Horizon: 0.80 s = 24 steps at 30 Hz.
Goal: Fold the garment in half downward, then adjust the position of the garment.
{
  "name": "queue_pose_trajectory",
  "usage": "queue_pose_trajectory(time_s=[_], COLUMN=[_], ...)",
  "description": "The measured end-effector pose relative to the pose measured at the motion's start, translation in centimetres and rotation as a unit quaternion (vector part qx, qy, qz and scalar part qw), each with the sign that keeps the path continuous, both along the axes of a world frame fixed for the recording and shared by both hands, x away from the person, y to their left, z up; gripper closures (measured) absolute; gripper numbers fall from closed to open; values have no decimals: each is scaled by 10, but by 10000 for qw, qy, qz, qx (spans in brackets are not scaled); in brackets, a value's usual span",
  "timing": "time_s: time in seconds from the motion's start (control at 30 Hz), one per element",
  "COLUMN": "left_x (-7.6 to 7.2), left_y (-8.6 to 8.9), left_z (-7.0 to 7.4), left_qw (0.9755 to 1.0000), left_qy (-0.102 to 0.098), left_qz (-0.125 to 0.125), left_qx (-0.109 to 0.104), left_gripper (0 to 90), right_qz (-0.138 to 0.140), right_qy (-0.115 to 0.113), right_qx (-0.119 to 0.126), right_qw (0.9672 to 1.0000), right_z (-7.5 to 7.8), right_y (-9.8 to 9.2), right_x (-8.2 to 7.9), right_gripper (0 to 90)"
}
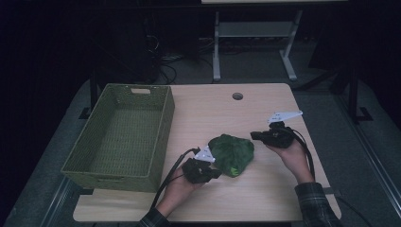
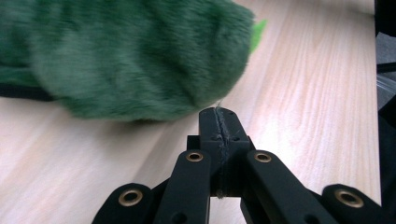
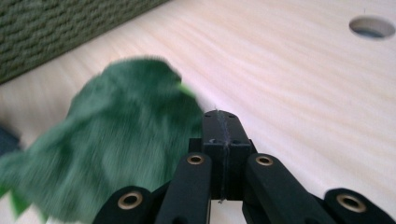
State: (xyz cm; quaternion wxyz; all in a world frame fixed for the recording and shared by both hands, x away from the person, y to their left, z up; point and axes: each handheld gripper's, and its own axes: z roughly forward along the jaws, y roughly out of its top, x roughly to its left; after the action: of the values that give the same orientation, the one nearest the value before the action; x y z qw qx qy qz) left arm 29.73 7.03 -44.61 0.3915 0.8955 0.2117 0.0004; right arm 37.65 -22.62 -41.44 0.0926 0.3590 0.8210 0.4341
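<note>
Green plush toy (image 1: 231,153) lies near the middle of a light wooden table (image 1: 265,198), between two hand-held grippers. To its left and nearer, the left gripper (image 1: 213,173) has both jaws pressed together on nothing, its tip just beside the toy's fuzzy edge. Off to the toy's right, the right gripper (image 1: 254,135) is likewise closed and empty, a little apart from it. At the table's left side a woven green basket (image 1: 161,137) stands empty, probably the place meant for the toy, which neither gripper holds yet
</note>
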Motion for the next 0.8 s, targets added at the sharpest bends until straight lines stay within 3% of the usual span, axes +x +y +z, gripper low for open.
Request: queue_pose_trajectory(time_s=[0.27,0.4,0.53,0.8], left_x=[-4,-1,3,14], left_y=[-20,-29,-33,-26], left_z=[-10,-16,-19,-22], left_qw=[9998,9996,9998,10000], left_qy=[62,69,64,21], left_qz=[-208,-257,-182,-64], left_qx=[24,30,39,65], left_gripper=[896,897,896,897], right_qz=[184,310,432,544], right_qy=[106,296,427,580], right_qx=[-97,-172,-344,-408], right_qw=[9997,9989,9976,9960], right_z=[-5,-13,-20,-25], right_y=[29,42,50,51], right_x=[31,42,47,44], right_gripper=[899,899,899,899])
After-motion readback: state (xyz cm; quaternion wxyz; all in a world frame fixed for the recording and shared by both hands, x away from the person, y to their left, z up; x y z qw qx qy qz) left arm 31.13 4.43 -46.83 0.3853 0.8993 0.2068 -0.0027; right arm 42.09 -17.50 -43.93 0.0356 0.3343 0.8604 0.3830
